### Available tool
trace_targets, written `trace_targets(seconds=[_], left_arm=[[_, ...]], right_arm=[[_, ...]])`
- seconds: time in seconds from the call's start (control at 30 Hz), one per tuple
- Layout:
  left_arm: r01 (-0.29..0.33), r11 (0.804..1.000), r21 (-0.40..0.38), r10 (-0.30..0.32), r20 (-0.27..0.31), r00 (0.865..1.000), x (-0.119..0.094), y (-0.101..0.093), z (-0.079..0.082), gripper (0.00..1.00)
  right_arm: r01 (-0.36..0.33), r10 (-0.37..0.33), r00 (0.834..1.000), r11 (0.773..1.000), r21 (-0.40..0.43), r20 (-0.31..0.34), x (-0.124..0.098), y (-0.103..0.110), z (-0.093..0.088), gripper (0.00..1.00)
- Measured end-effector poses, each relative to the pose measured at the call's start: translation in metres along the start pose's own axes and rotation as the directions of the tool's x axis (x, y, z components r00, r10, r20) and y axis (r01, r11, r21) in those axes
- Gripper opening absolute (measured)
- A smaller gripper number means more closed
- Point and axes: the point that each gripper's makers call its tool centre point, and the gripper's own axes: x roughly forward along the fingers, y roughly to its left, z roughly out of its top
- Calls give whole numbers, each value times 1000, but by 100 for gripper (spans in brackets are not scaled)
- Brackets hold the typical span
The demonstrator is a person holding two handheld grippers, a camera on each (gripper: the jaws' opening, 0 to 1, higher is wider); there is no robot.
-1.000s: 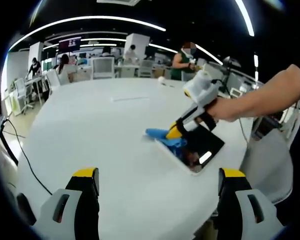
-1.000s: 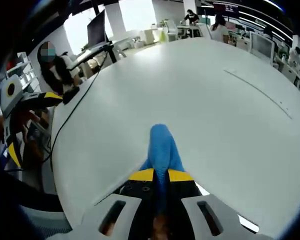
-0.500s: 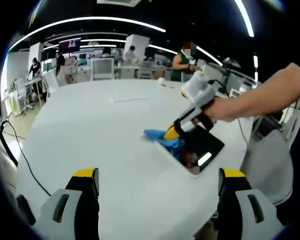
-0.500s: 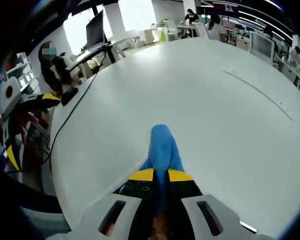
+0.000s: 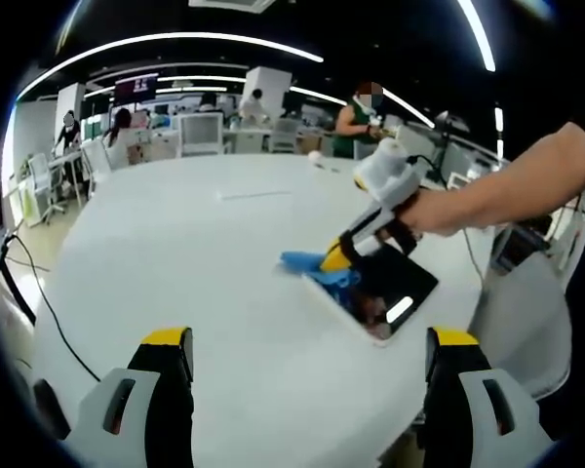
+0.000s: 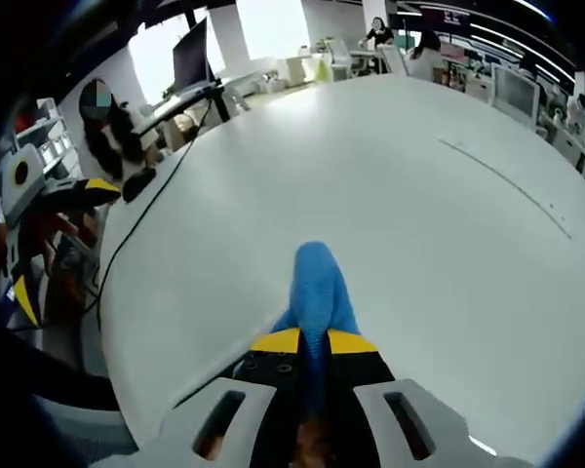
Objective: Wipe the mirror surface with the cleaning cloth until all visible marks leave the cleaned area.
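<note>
Jaws of right gripper (image 6: 314, 341) pinching blue cloth (image 6: 318, 283) against mirror (image 5: 375, 292), left gripper (image 5: 307, 341) agape over table (image 5: 175, 253); best wiped flat, edge to edge.

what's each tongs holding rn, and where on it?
Right tongs: shut on the blue cloth, pinched at its near end, the rest sticking out ahead. Left tongs: open, holding nothing.
</note>
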Motion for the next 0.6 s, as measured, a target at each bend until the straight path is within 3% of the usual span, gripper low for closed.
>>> trace_targets(seconds=[0.6], left_arm=[[4,1000,4,-4,-3,1000,2,-1,3,100]], right_arm=[[6,-6,1000,1000,-8,-7,-5,-8,-5,3]])
